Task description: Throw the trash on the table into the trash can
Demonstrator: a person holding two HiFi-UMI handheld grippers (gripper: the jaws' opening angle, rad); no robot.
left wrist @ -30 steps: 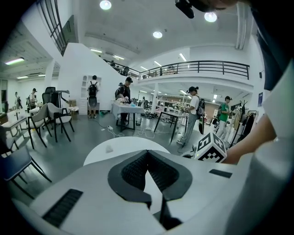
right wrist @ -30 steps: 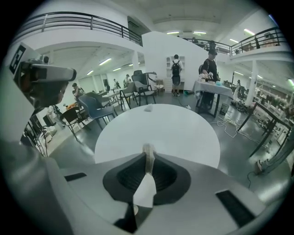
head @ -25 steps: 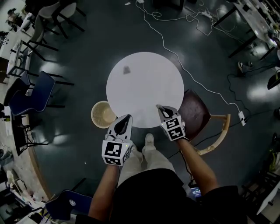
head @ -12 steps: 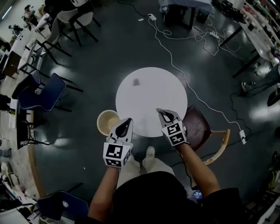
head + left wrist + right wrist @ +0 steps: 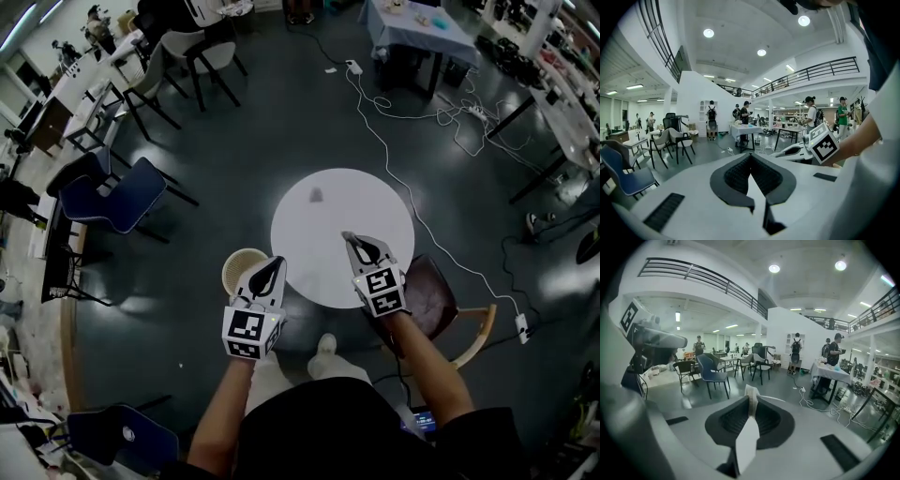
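grey scrap (image 5: 317,195): on table (image 5: 375,202) | white scrap (image 5: 751,401): in right tool (image 5: 349,236) | beige trash can (image 5: 242,270): upright, floor

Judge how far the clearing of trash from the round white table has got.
Done: nothing certain; the contents of the round beige woven trash can cannot be made out. In hand: the right gripper is shut on what looks like a white paper scrap; the left gripper is shut, empty. Left: bin that scrap, then fetch the small grey scrap lying on the round white table.

trash can (image 5: 235,270): part behind left claw (image 5: 273,262) | dark speck (image 5: 317,195): too small
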